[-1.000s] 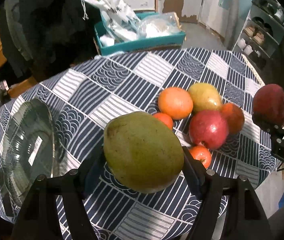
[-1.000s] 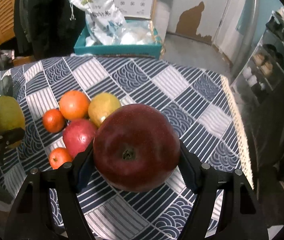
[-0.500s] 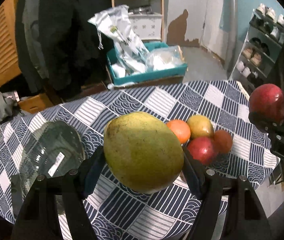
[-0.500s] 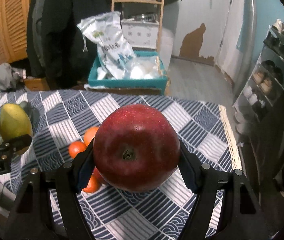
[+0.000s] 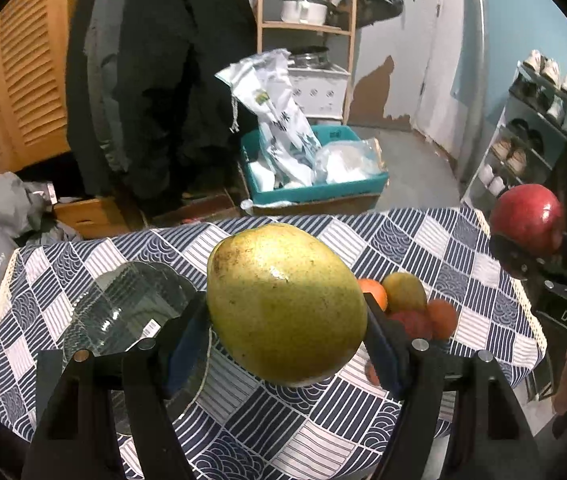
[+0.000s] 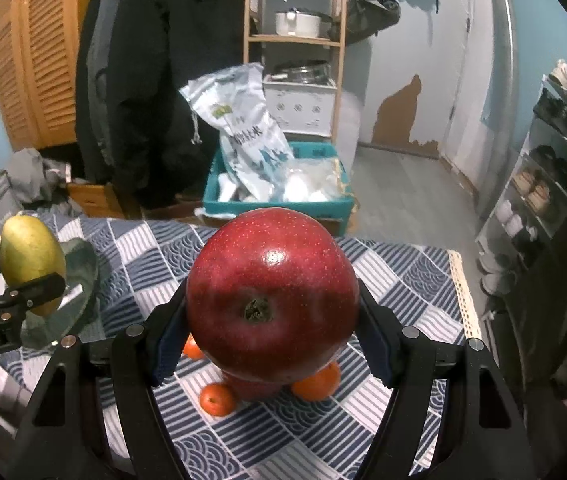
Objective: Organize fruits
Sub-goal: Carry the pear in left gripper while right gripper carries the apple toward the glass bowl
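Your left gripper: jaws about half open, both pads pressed on a large yellow-green oval mango, held in the air above the blue-and-white patterned tablecloth, to the right of the clear ribbed glass bowl

Your right gripper: jaws partly open, clamped on a big round dark-red apple, stem end towards the camera, lifted clear of the tablecloth, well right of the bowl

Loose fruit on the tablecloth, right of the bowl: small orange tangerines, a yellow-green pear-like fruit, a red fruit, clustered and touching

Beyond the bowl, off the table: teal plastic crate holding white bags
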Demonstrator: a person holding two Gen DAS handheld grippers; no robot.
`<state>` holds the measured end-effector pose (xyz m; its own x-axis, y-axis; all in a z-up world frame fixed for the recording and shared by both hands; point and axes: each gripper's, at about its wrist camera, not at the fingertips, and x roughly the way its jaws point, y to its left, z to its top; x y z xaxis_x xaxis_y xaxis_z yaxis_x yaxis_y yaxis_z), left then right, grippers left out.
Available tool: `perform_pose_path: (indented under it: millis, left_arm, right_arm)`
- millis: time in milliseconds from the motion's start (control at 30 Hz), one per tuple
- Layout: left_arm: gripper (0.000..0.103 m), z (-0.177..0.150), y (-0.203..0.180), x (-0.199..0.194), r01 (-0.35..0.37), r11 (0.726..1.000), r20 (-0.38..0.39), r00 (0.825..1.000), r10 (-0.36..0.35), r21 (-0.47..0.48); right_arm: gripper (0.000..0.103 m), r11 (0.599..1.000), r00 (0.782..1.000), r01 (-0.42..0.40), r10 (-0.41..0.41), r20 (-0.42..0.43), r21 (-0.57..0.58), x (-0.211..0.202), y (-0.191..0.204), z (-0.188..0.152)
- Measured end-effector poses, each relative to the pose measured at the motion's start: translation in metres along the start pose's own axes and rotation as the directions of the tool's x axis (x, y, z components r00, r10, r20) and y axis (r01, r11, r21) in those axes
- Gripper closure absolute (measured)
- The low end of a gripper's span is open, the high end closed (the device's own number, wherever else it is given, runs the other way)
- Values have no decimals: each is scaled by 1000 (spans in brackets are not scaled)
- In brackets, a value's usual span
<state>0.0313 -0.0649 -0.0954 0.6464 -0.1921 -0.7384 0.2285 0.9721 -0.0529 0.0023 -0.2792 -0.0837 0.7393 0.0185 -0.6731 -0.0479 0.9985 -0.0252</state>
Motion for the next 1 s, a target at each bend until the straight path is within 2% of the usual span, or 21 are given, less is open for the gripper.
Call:
perform_pose_path:
  millis: [500, 1000]
  left_arm:
    - [28, 9, 38, -25, -52, 997, 67, 996, 55, -53]
    - [28, 2, 82, -22, -118, 985, 36, 992, 123, -129]
  right_arm:
    - [29, 995, 994, -96, 98, 53, -29, -7, 50, 34]
    - [29, 977, 978, -209, 209, 7, -39, 23, 105, 49]
